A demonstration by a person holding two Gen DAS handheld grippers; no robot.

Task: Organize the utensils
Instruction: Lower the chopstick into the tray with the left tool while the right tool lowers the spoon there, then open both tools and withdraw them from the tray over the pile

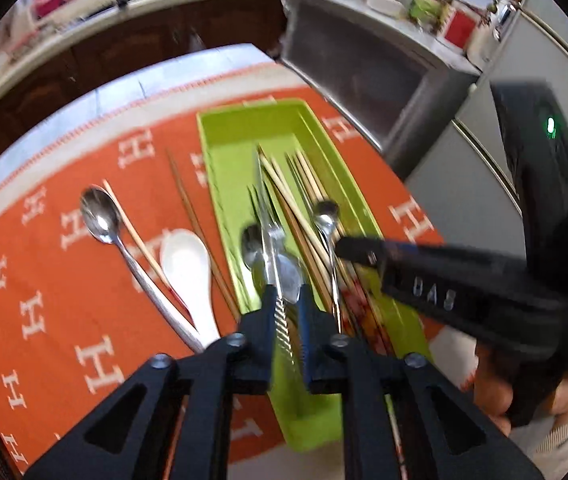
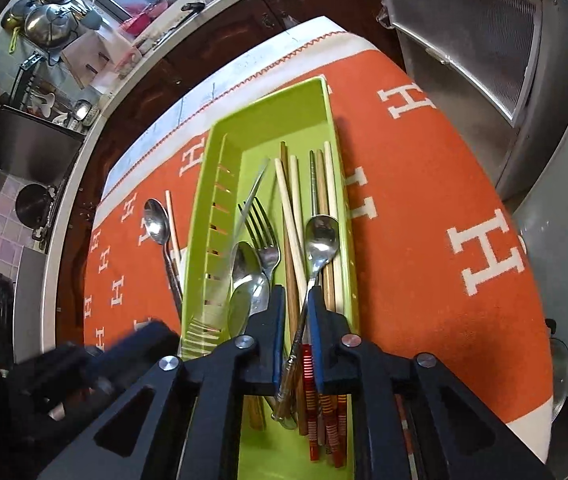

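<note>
The left gripper (image 1: 284, 296) stands narrowly parted around a table knife (image 1: 270, 236) over the green tray (image 1: 220, 168); whether its pads press, I cannot tell. The right gripper (image 2: 297, 300) brackets a spoon's (image 2: 321, 236) handle likewise. The tray holds chopsticks (image 2: 289, 216), a fork (image 2: 262, 232), spoons — most is sorted. Left of the tray, a steel spoon (image 1: 102, 216), a white ceramic spoon (image 1: 188, 268) and loose chopsticks (image 1: 194, 220) wait.

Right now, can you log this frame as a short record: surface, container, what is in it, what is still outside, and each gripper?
surface: orange cloth
container: green tray
in tray: chopsticks, fork, spoons
outside tray: metal spoon, white spoon, two loose chopsticks
left gripper: over the tray, knife between parted jaws
right gripper: over the tray, spoon handle between parted jaws
</note>
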